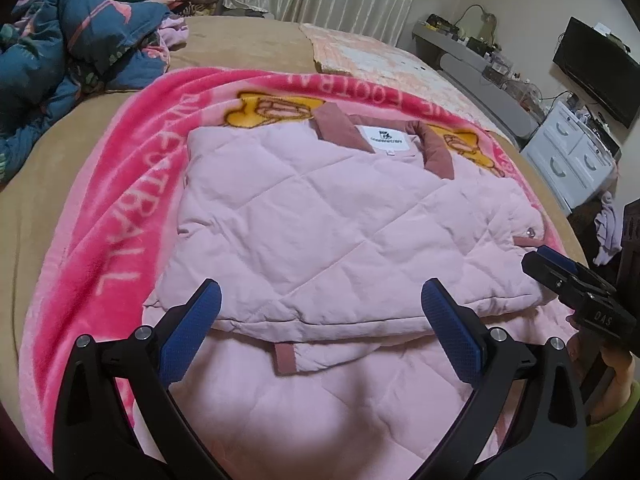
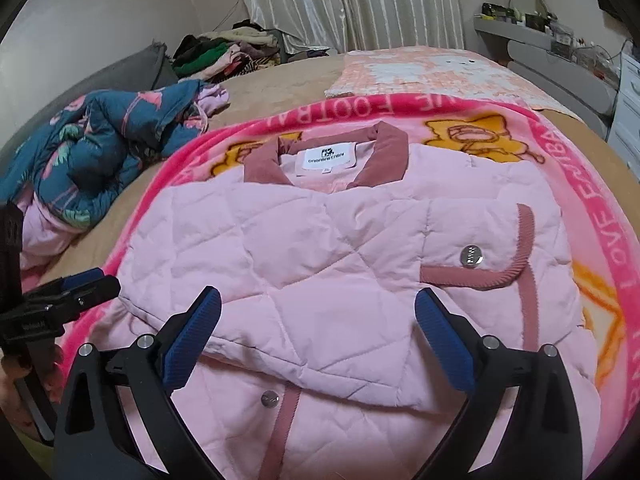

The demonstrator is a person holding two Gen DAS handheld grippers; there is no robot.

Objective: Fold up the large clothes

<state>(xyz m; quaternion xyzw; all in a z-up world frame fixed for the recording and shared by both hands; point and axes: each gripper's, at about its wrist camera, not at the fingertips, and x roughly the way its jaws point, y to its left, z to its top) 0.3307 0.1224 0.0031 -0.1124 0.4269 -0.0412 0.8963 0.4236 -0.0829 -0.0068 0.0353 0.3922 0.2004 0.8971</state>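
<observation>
Jacket [image 1: 320,216]: pink, quilted, lying flat on a pink blanket [image 1: 120,184], directly ahead of and below both grippers, collar [image 1: 436,148] at the far end. A folded layer lies across the body; its near edge runs just ahead of both sets of fingertips, with a lower layer reaching back under them.

Left gripper [image 1: 320,312]: jaws wide apart, nothing between them, clear of the cloth. Right gripper [image 2: 318,314]: likewise wide and empty, over the jacket's near right part, close beside the left one.

Handling, as judged: padded and soft, light for its bulk, springy; folds will tend to puff open and need pressing down. The shell looks smooth and may slide on itself. Snaps [image 2: 471,259] and ribbed trim [image 2: 524,248] are the only firm points.

Hold, as judged: pinch through all layers at the near folded edge, one gripper toward each corner, avoiding the snaps.

The blanket lies on a tan bed [image 1: 240,44]. A blue quilt [image 1: 60,52] lies bunched far left of the grippers.
</observation>
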